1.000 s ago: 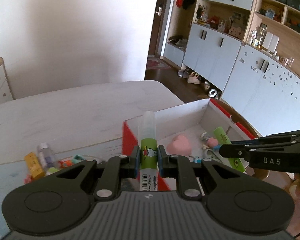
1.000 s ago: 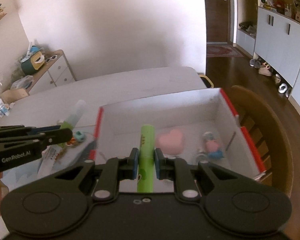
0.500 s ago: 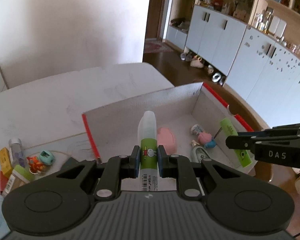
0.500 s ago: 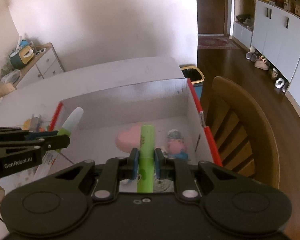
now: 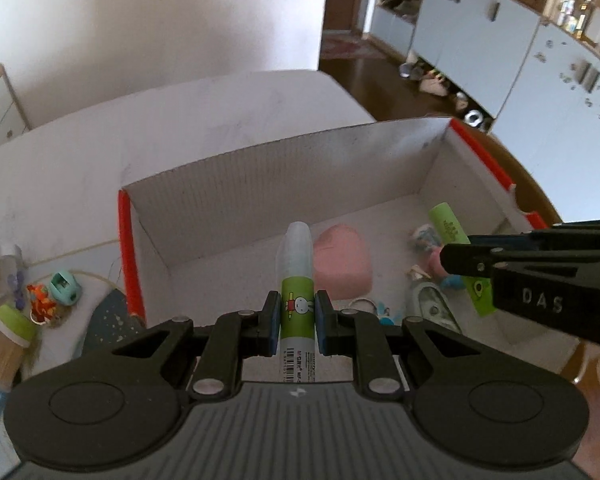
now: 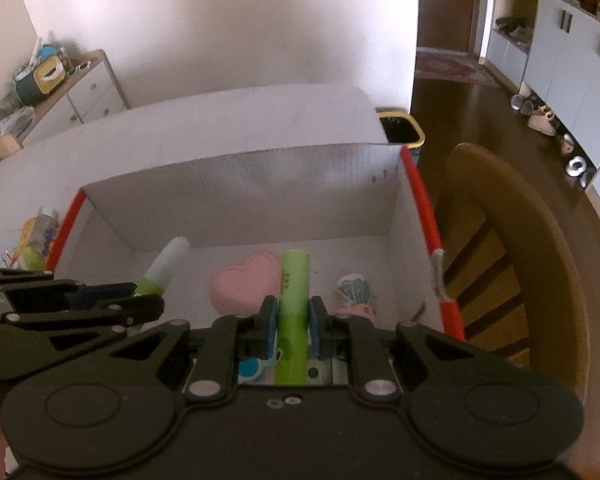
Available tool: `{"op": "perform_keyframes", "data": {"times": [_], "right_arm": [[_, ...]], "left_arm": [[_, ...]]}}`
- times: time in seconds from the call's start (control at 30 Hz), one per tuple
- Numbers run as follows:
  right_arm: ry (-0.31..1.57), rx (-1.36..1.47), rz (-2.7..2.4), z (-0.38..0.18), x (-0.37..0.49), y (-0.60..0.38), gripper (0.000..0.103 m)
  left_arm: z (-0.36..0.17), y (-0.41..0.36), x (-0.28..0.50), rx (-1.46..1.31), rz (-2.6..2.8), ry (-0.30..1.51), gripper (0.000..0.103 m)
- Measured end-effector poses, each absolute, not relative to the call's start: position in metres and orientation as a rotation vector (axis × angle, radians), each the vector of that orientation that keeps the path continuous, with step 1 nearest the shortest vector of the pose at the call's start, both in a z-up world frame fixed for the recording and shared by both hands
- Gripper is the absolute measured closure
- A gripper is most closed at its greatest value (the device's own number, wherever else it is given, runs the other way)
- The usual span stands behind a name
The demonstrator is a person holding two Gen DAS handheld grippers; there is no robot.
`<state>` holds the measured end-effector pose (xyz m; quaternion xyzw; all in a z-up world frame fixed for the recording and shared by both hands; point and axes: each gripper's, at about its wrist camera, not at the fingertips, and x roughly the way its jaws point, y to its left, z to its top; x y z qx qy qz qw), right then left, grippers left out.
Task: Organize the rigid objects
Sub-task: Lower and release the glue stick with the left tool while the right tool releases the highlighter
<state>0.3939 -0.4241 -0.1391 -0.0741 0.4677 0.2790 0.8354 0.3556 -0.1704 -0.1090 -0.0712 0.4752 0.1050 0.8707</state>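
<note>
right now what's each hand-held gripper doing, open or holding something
Left hand-held gripper: closed on the glue stick, over the white box.
Right hand-held gripper: closed on the green tube, over the same box.

Brown curved-back wooden chair [image 6: 512, 264] just beside table's right edge; black waste bin w/ yellow rim [image 6: 400, 130] on dark wood floor [image 6: 460, 108] past table's far corner; white drawer unit w/ wood top [image 6: 88, 92] at left wall; pale-blue cabinets [image 5: 476, 28] w/ shoes below.

Corrugated cardboard box [image 5: 284, 176]; matt black plastic gripper [image 5: 296, 322]; wooden chair [image 6: 512, 264].
</note>
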Motion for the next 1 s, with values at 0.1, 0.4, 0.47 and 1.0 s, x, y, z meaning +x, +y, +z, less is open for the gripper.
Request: {"op": "perform_keyframes", "data": {"times": [0.1, 0.4, 0.47, 1.0], "right_arm": [[1.007, -0.172, 0.589, -0.145, 0.404, -0.418, 0.088], [1.098, -0.198, 0.573, -0.167, 0.425, -0.412, 0.088], [1.113, -0.207, 0.574, -0.169, 0.427, -0.41, 0.088], [1.166, -0.252, 0.578, -0.175, 0.44, -0.396, 0.081]], "left_arm": [[-0.116, -0.173, 0.365, -0.134, 0.24, 1.017, 0.086], [-0.137, -0.177, 0.388, -0.153, 0.292, 1.114, 0.086], [-0.14, -0.177, 0.392, -0.147, 0.304, 1.132, 0.086], [-0.164, -0.168, 0.416, -0.237, 0.285, 1.275, 0.086]]}}
